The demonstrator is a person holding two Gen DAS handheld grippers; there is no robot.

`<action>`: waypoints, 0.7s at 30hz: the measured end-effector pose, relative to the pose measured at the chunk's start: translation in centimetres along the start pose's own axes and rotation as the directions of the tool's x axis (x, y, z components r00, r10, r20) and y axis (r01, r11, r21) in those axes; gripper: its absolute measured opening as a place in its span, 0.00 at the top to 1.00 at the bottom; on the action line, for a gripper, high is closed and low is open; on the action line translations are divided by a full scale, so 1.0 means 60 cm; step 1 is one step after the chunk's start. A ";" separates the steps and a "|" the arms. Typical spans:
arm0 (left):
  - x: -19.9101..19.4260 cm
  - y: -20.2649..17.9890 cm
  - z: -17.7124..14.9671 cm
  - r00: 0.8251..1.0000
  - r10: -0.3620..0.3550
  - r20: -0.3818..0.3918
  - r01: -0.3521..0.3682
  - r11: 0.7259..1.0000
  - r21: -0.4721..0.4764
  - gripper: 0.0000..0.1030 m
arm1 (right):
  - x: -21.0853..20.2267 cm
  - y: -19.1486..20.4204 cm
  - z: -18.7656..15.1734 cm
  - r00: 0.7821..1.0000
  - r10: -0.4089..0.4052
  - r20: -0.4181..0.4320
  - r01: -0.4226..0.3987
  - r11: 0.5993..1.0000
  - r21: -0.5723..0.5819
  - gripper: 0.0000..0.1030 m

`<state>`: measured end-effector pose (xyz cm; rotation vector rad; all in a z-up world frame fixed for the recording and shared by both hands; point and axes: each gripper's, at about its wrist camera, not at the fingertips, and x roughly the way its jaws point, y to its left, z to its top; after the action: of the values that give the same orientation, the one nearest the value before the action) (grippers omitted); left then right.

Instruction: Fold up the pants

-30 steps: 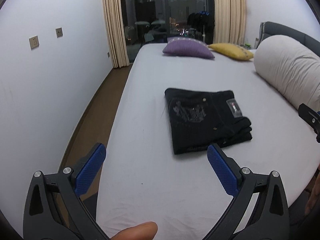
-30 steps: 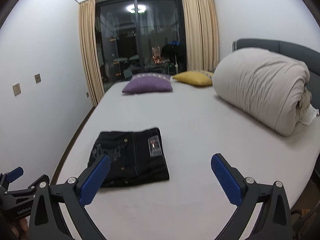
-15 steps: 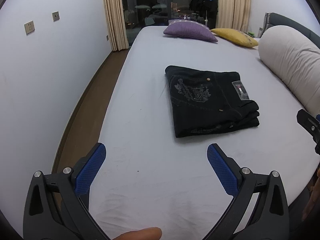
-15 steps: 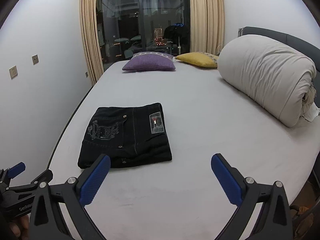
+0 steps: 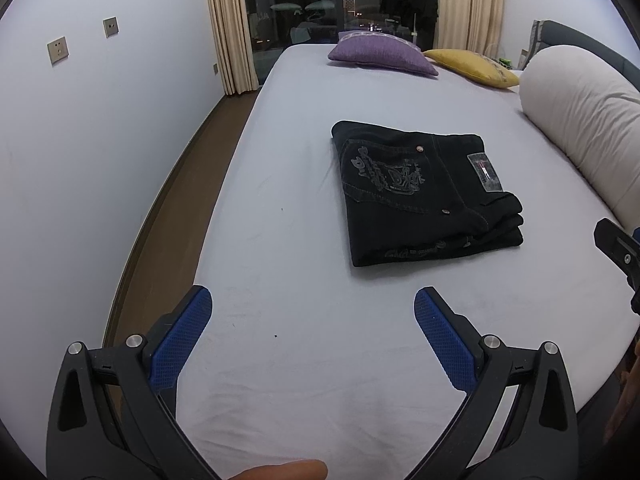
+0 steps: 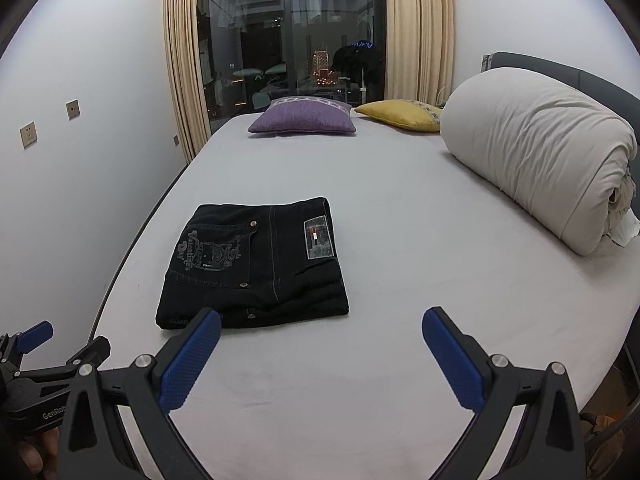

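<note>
Black pants [image 5: 424, 196] lie folded into a compact stack on the white bed [image 5: 312, 292], with a printed back pocket and a grey label on top. They also show in the right wrist view [image 6: 256, 264]. My left gripper [image 5: 312, 312] is open and empty, above the sheet in front of the pants. My right gripper [image 6: 322, 324] is open and empty, just in front of the pants' near edge, its left fingertip [image 6: 208, 326] overlapping that edge in view.
A rolled cream duvet [image 6: 536, 152] lies along the right side. A purple pillow [image 6: 304, 120] and a yellow pillow [image 6: 400, 114] sit at the far end. A wall [image 5: 88, 152] and a strip of floor [image 5: 176, 184] run along the left. The bed's near edge is close.
Both grippers have moved closer to the folded pants, which now look larger and nearer. Both stay open and empty. The pants have not moved.
</note>
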<state>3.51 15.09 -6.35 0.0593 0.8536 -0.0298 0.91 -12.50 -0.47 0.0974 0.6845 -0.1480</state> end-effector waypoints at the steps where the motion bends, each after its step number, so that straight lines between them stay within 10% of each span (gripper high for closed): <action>1: -0.001 0.000 -0.001 1.000 0.001 -0.001 -0.001 1.000 0.000 0.00 | 0.001 -0.001 0.000 1.000 0.001 -0.001 -0.001 1.000 -0.001 0.00; 21: 0.014 -0.003 -0.003 1.000 0.012 -0.019 -0.012 1.000 -0.004 0.00 | 0.009 0.008 -0.005 1.000 0.003 -0.019 -0.003 1.000 -0.011 0.00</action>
<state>3.94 14.94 -7.10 0.0611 0.8724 -0.0167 1.24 -12.05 -1.04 0.0894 0.7040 -0.1409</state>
